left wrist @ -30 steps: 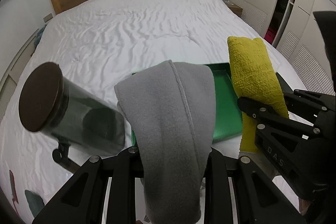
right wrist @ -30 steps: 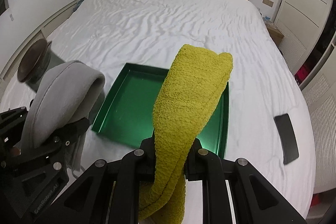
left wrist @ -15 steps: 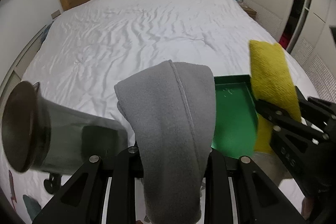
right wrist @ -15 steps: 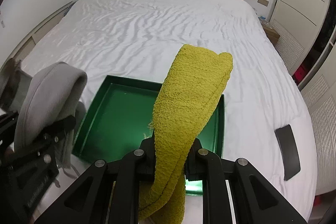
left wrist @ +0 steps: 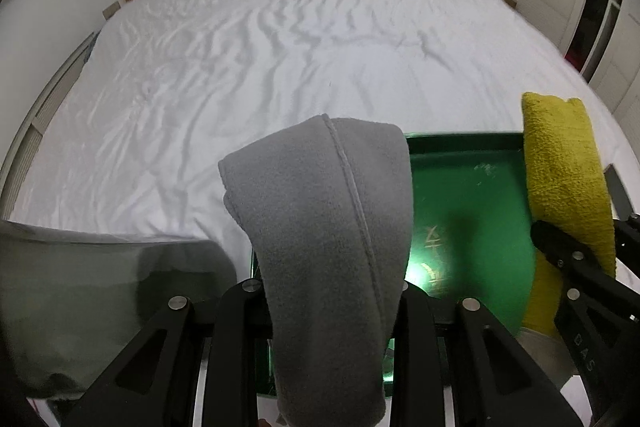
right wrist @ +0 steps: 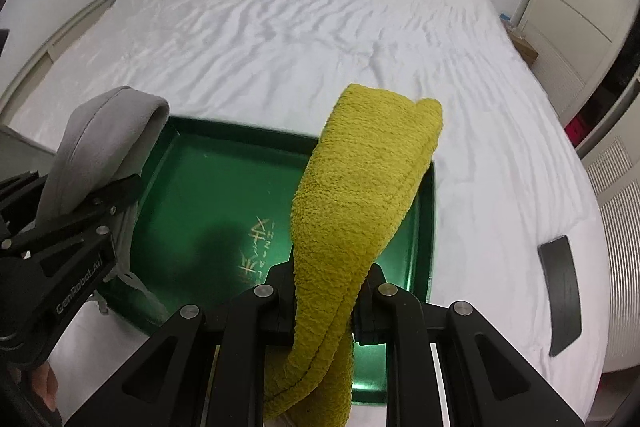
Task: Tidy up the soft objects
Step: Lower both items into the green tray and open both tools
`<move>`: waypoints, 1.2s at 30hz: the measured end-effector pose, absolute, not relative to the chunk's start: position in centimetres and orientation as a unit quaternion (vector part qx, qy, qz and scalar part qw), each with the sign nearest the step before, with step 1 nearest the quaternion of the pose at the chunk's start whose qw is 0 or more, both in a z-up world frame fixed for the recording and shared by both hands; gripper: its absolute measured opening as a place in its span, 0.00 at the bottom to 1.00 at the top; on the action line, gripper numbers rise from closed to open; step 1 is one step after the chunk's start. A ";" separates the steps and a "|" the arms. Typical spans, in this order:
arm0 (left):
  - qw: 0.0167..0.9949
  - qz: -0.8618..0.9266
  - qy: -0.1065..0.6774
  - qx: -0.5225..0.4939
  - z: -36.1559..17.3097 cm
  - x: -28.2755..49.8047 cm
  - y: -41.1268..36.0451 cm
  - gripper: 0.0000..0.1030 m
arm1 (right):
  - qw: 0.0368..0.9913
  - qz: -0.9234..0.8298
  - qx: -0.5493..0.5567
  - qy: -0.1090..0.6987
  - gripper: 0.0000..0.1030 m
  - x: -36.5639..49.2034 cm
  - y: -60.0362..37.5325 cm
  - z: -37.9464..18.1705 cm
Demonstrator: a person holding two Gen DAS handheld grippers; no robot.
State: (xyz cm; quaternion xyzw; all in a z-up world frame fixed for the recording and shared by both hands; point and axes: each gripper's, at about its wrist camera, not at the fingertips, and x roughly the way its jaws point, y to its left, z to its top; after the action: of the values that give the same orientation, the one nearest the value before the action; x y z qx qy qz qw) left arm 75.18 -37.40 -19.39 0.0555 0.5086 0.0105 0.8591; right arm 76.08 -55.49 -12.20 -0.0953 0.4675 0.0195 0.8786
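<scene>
Two cloths hang over a green tray (right wrist: 208,195) on the white bed (right wrist: 304,39): the left gripper (left wrist: 332,311), jaws easing apart, still pinches a grey fleece cloth (left wrist: 324,227); the right gripper (right wrist: 324,291) is clamped on a mustard-yellow terry towel (right wrist: 360,195).

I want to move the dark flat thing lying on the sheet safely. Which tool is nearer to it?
The right. The right tool, holding the yellow towel over the green tray, has the dark flat thing just beyond the tray's right edge. The left tool is at the tray's far side.
</scene>
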 end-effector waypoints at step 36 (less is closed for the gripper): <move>0.894 -0.009 0.435 0.109 -16.7 73.6 -39.7 0.53 | 0.906 -0.021 -0.078 0.416 0.62 76.7 -57.3 -12.1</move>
State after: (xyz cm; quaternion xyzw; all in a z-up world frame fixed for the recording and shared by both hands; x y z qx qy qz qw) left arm 73.55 -39.69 -16.69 0.1087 0.4349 -0.0091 0.8938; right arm 76.67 -57.33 -12.05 -0.0776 0.4165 -0.0213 0.9056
